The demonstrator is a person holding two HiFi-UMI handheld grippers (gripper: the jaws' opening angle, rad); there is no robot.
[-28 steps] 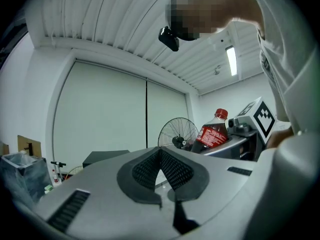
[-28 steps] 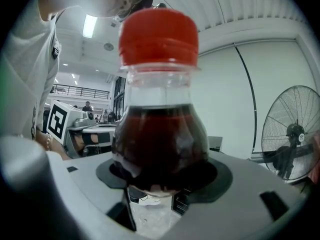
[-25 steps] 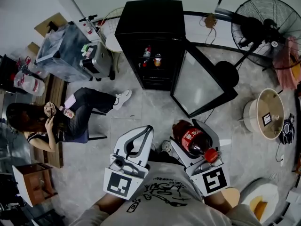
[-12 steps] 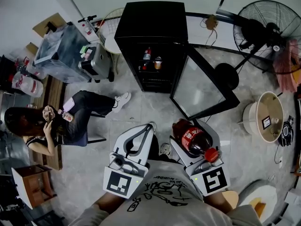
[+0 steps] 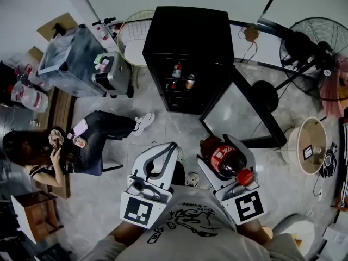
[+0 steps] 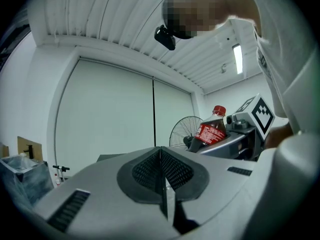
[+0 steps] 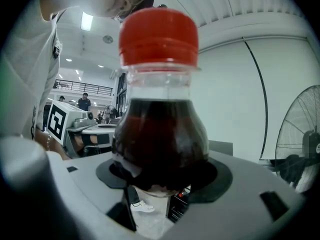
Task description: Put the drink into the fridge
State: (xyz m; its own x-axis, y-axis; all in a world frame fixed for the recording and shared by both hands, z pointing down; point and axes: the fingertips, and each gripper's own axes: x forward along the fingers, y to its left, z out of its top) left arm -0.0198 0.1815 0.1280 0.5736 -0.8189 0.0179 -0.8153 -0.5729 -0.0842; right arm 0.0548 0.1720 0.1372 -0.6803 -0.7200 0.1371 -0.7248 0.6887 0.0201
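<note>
Right hand-held gripper (image 5: 220, 150) has its jaws spread wide around the dark cola bottle with red cap and red label (image 5: 224, 159), and its pads hug the bottle's round belly, cap up. Left hand-held gripper (image 5: 172, 147) rides just beside it, jaws pressed together, nothing between them. Ahead, well apart from the bottle, stands the black fridge (image 5: 187, 34), with its glass door (image 5: 239, 110) swung open and small drinks (image 5: 177, 69) on a shelf inside.

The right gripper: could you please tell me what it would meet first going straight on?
Probably the open front of the black fridge: the right gripper, shut on the cola bottle, points over the floor toward it, just left of the open glass door. Depth is hard to judge.
</note>
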